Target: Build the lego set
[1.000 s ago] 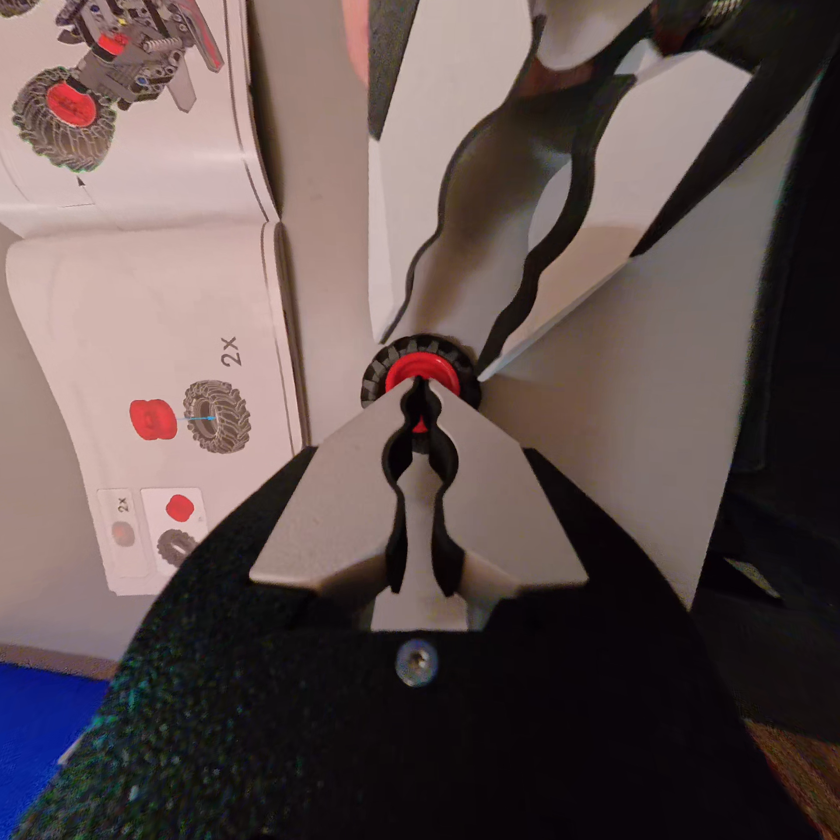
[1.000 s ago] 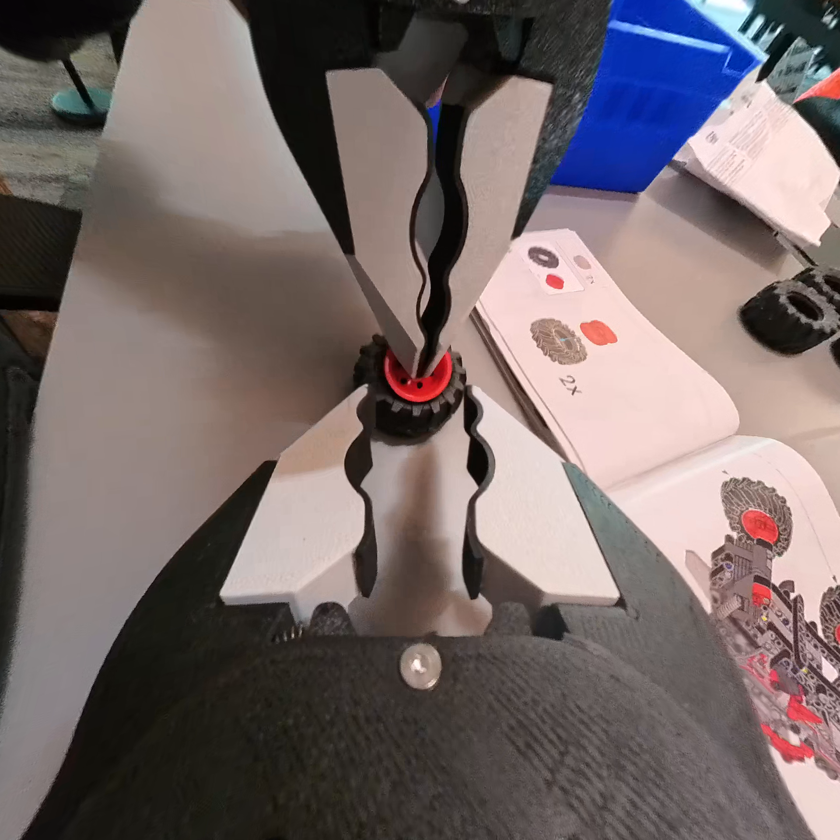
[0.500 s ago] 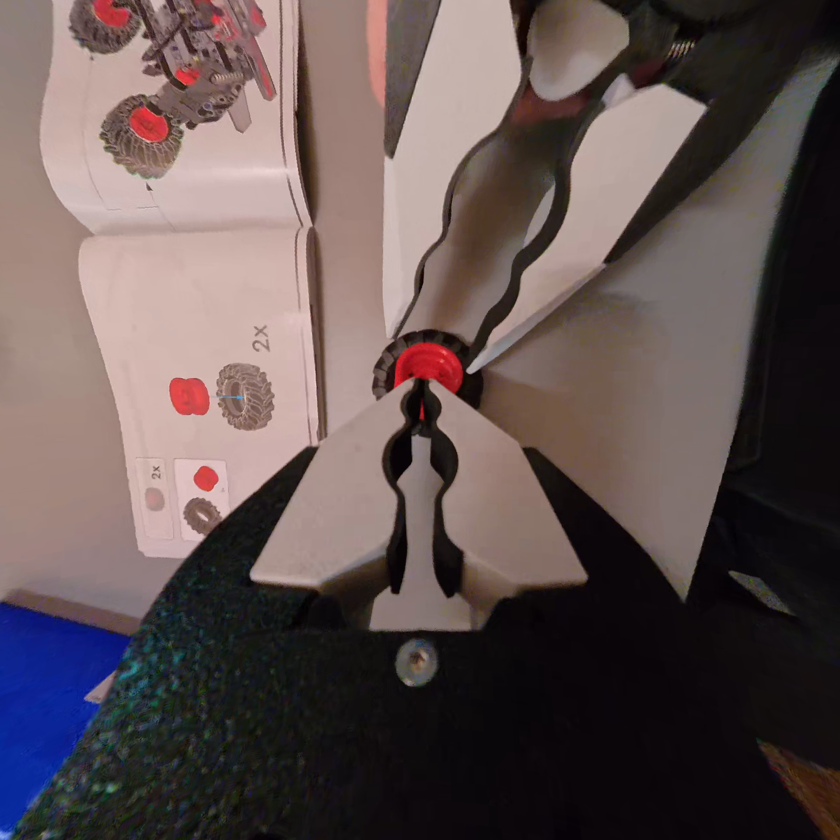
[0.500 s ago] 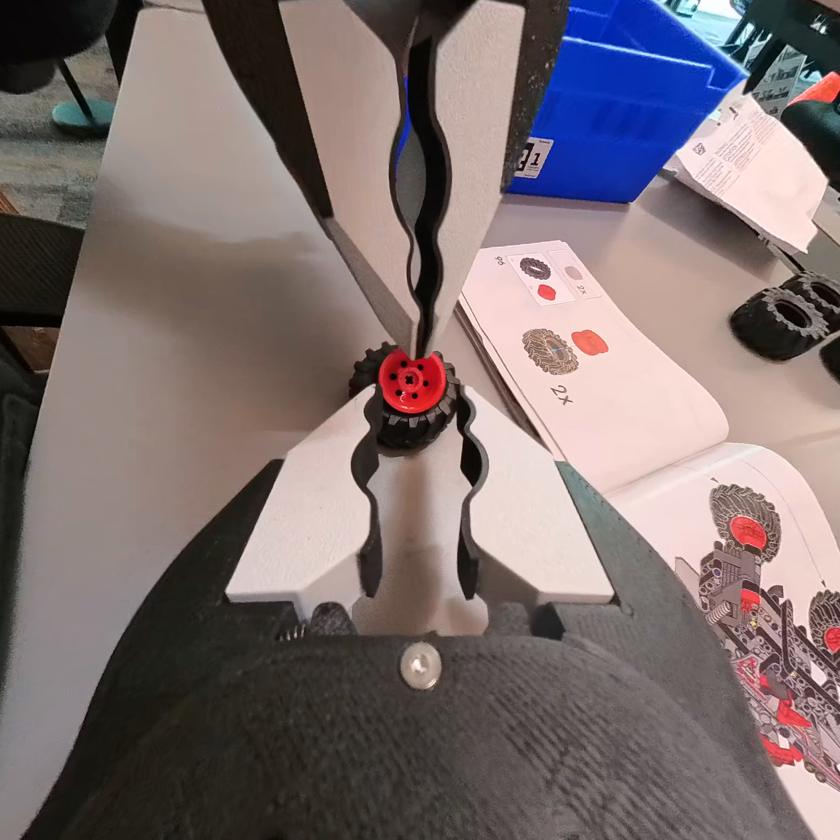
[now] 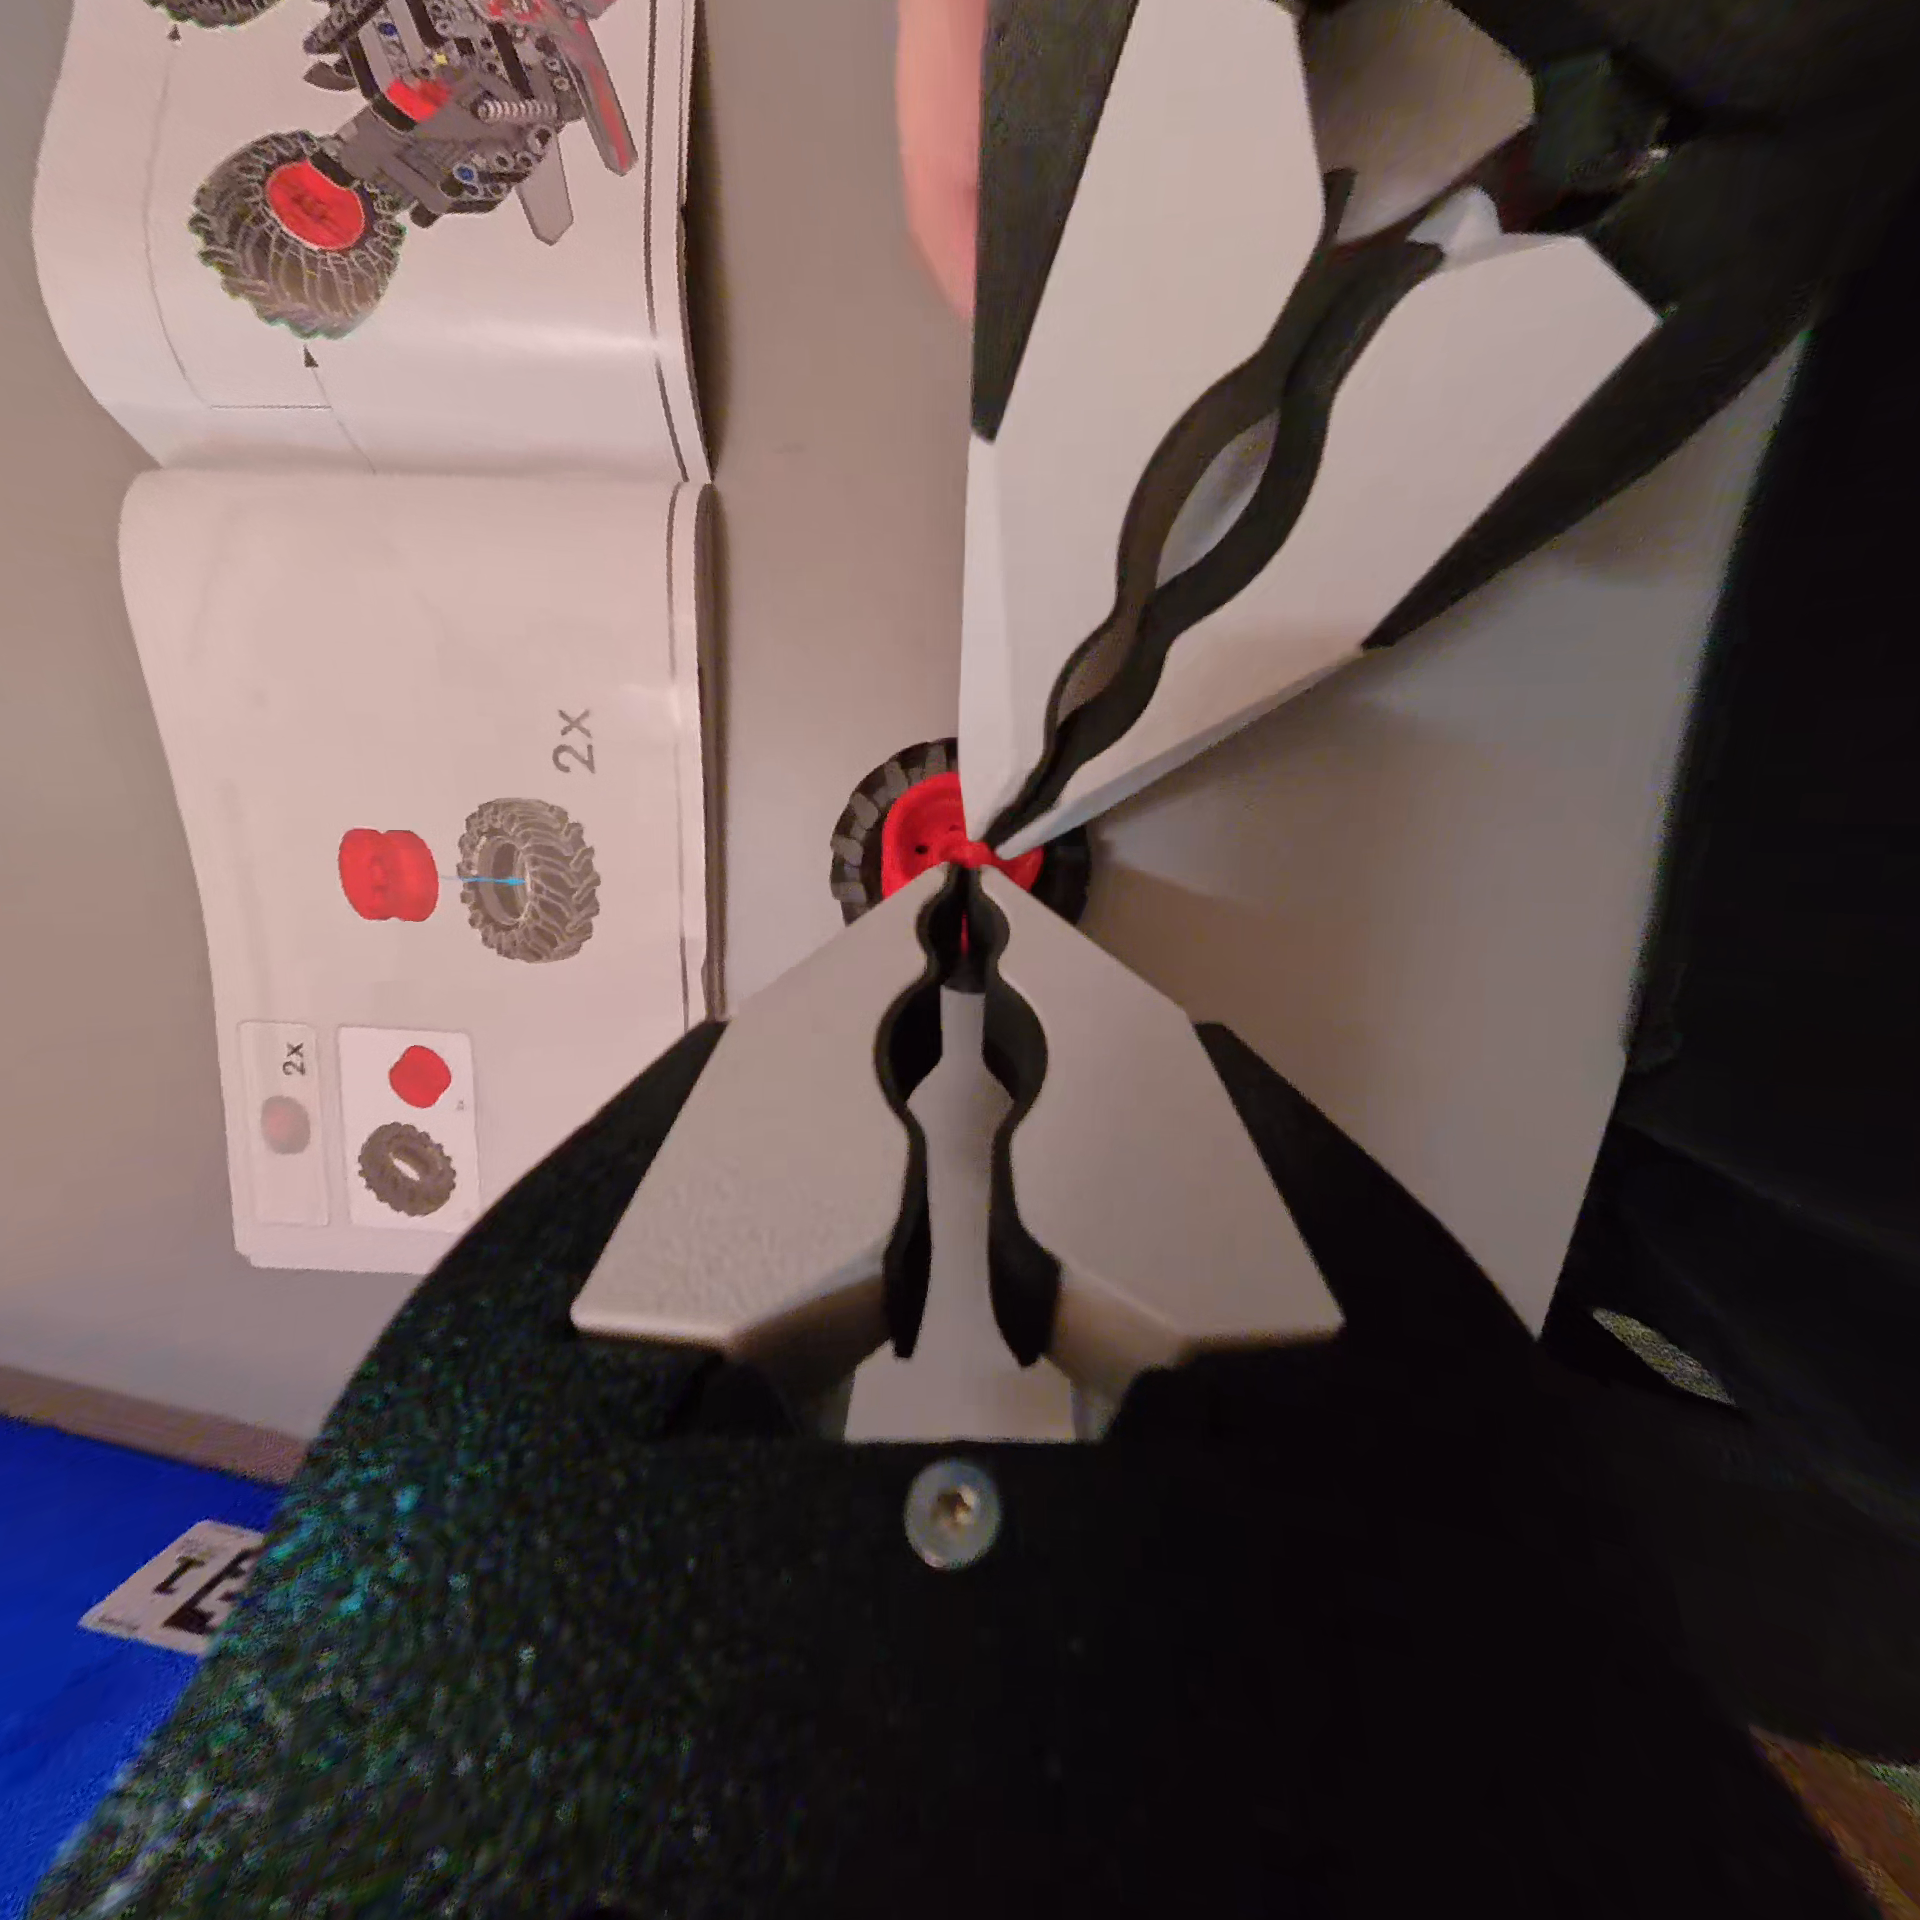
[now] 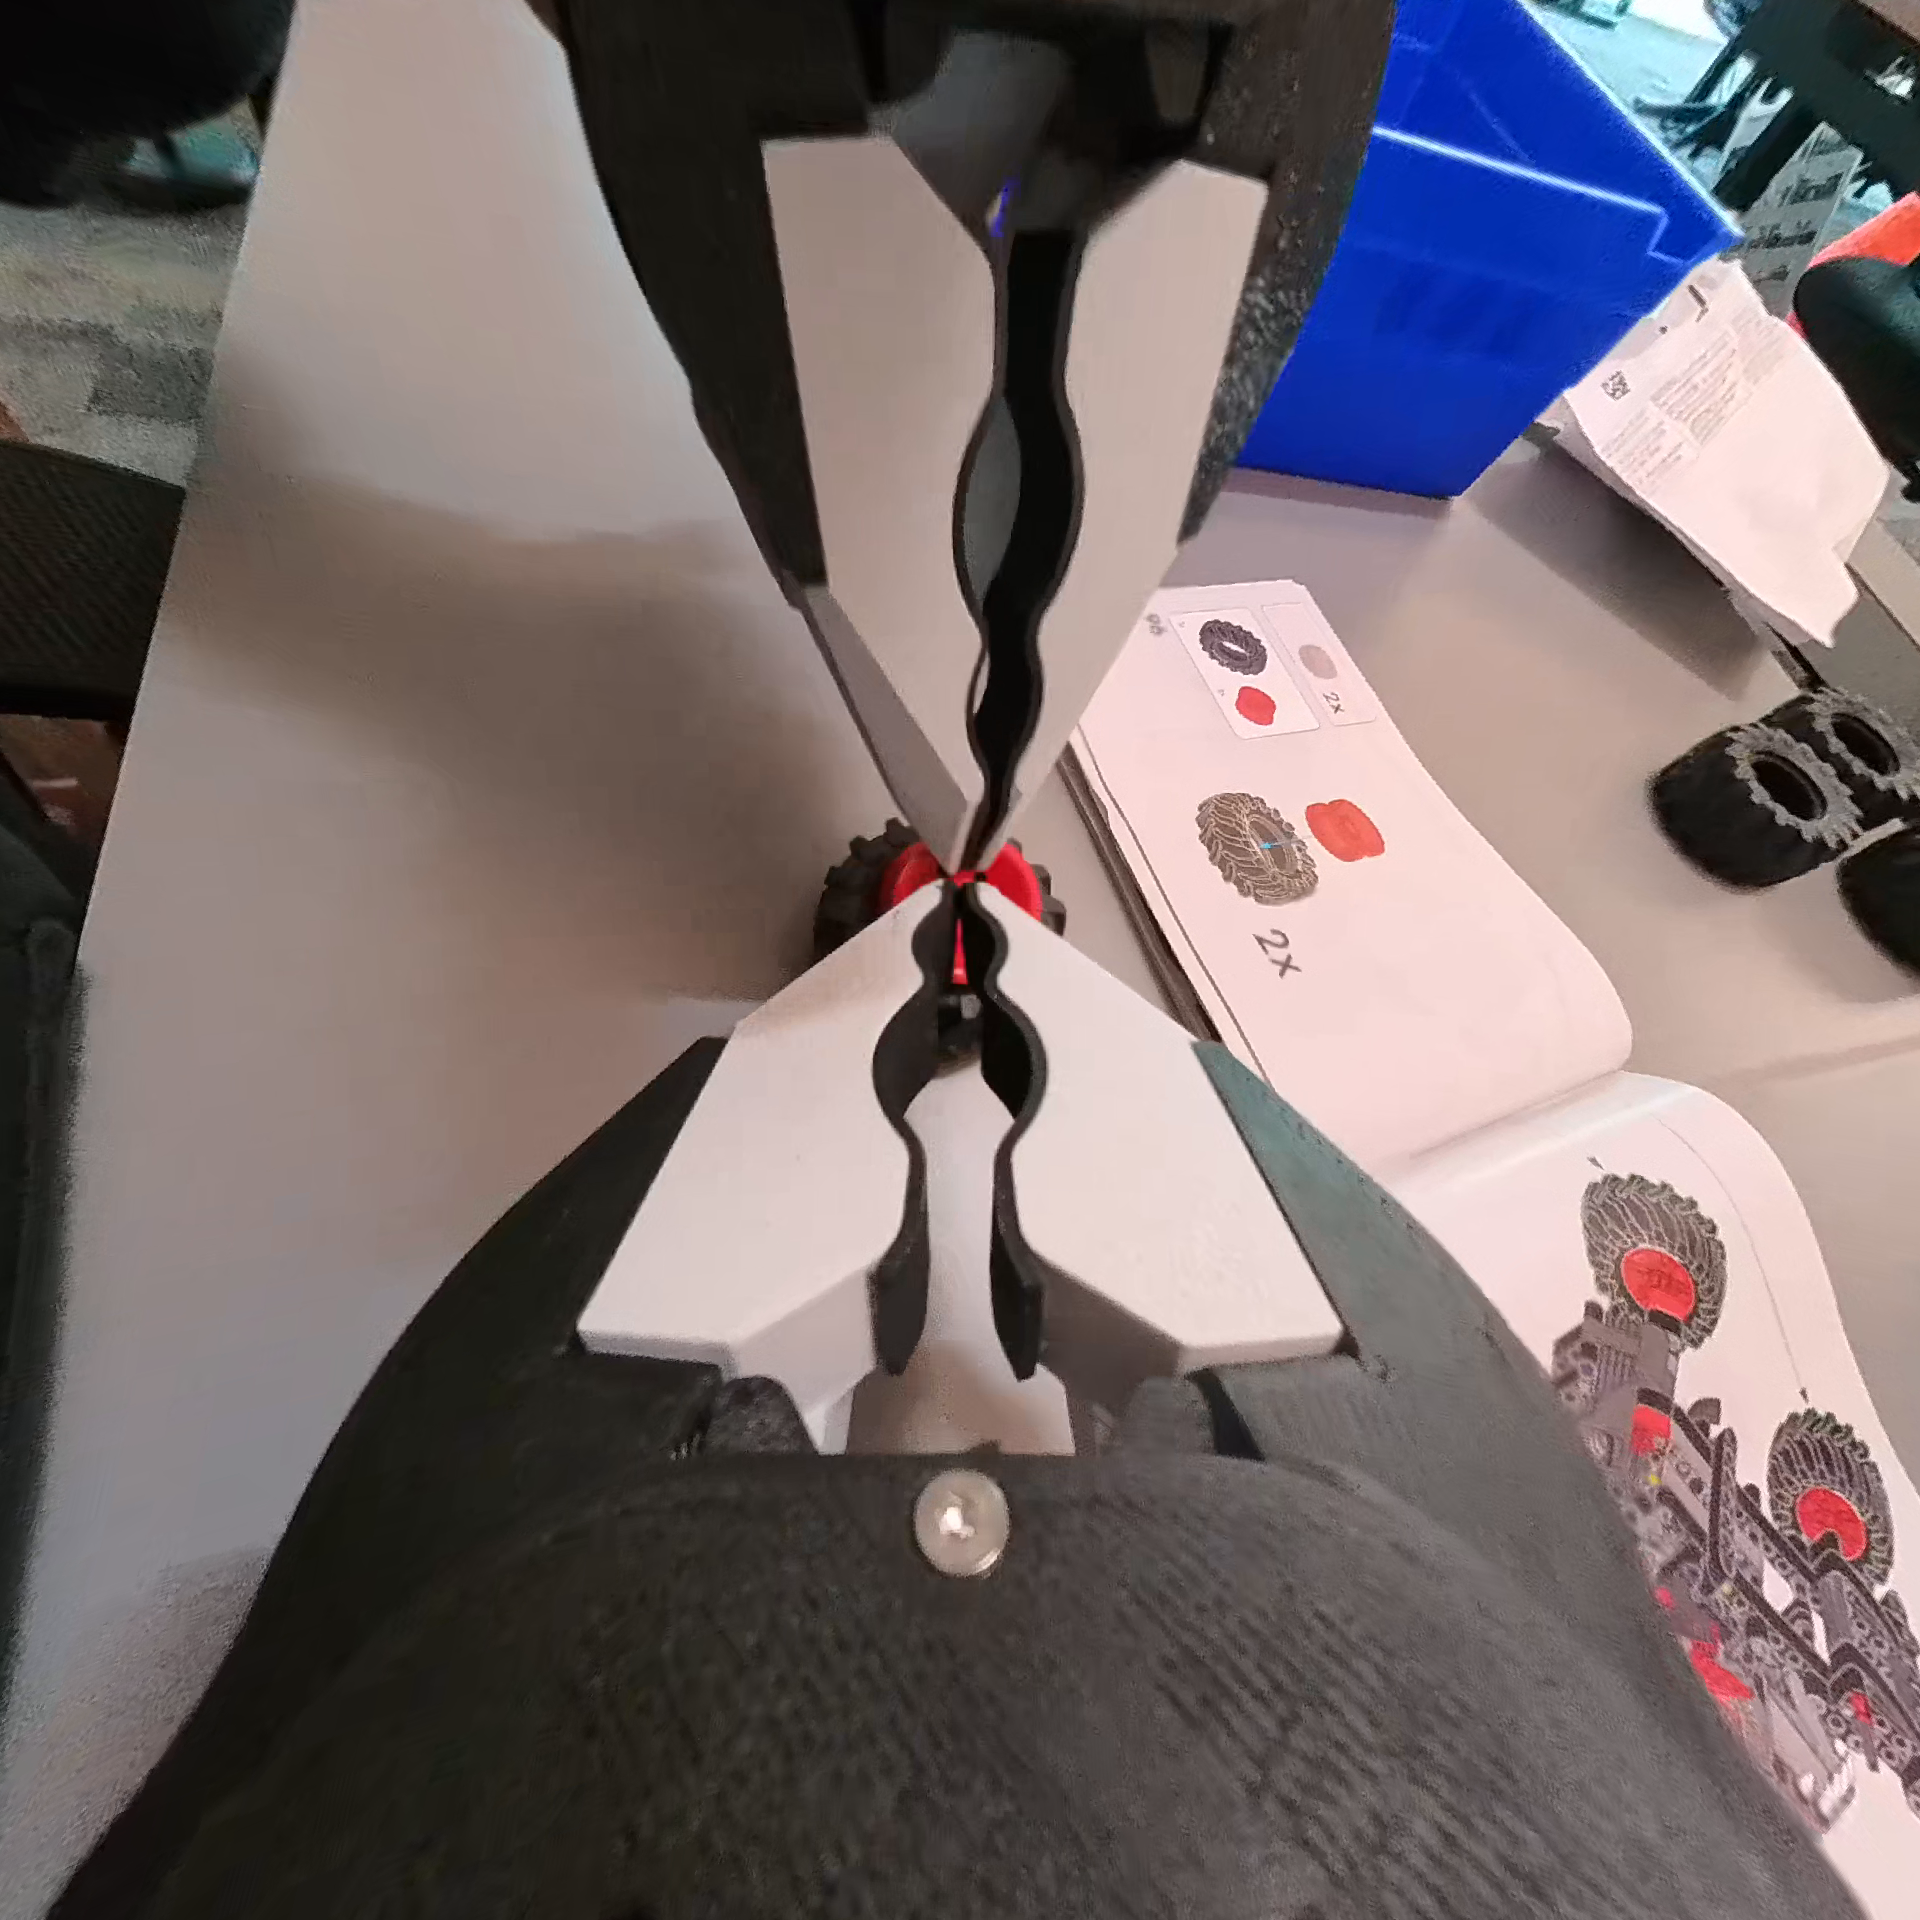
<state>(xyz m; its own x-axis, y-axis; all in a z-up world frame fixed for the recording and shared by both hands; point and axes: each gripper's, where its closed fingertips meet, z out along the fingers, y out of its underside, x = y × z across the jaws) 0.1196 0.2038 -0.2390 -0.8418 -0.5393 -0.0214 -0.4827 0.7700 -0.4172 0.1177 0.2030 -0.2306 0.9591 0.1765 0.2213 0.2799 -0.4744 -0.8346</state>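
1. my left gripper [image 5: 961, 883] has its jaws drawn nearly together at the tips, and a sliver of the red hub [image 5: 920, 836] shows between them, so i read it as pinching the hub's rim or pressing on it; i cannot tell which.
2. my right gripper [image 6: 961, 883] is closed down the same way, tips almost meeting right at the hub [image 6: 1013, 868] from the opposite side. whether it grips the rim or only bears on it i cannot tell.
3. the two grippers meet tip to tip over one spot. i judge that is deliberate: both narrow points working the hub down into the black tyre [image 5: 862, 831], one steadying while the other pushes.
4. the tyre [image 6: 847, 894] sits on the grey table [image 6: 468, 727], hub face up, which gives a firm base to press against.
5. just beside it lies the open instruction booklet [image 5: 416, 727], showing a red hub going into a tyre, so i take this as that step, with the hub mostly seated.
6. farther off in the right wrist view, spare black tyres [image 6: 1787, 800] wait near the table edge, likely for the repeat of this step.
7. a blue bin [image 6: 1455, 312] stands behind the booklet, with loose paper sheets [image 6: 1714, 468] near it.
8. the risk i see: the tips slipping off the small rim and flicking the wheel away.
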